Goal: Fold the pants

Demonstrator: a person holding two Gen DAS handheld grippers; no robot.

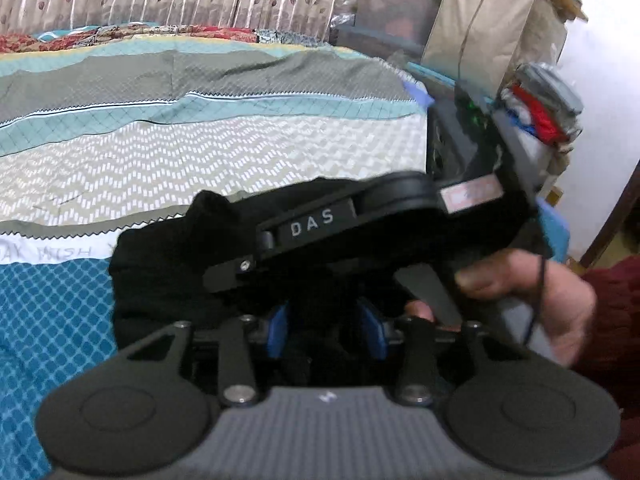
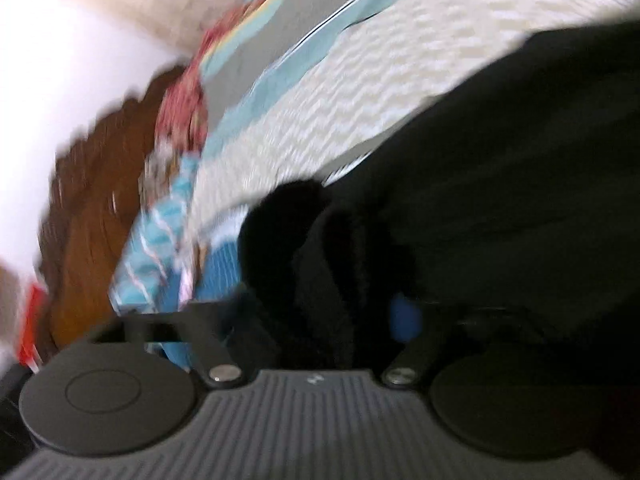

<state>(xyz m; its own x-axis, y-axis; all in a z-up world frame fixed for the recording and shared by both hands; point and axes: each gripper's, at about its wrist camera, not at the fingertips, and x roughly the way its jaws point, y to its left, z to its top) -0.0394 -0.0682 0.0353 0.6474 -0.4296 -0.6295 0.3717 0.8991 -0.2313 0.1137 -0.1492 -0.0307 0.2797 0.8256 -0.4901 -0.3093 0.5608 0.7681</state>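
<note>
Nearest the lens in the left wrist view: the black, blue-padded left tool [image 1: 326, 330], jaws part way apart w/ dark fabric between them; whether the pads actually pinch it I can't tell, too dark and blurred. That fabric is the black soft cloth pants [image 1: 168, 264], bunched in a low heap on the bed, on the patchwork quilt w/ teal, grey and cream zigzag bands [image 1: 200, 152]. In that view the heap runs left and away from the left tool. The black right tool [image 2: 340, 320] sits crosswise just beyond, held by a hand [image 1: 532, 296] in a dark red sleeve [image 1: 616, 320]. In the right wrist view, pants fill centre and right, a fold rising between the right tool's fingers; one blue pad [image 2: 406, 320] shows, grip state also can't be told. Judgement: both tools are at the same near end of the pants, close together, so next fold prob. needs them spread apart along that edge. Clutter beyond the bed: lidded plastic boxes [image 1: 394, 4], brown paper bags [image 1: 480, 28].
</note>
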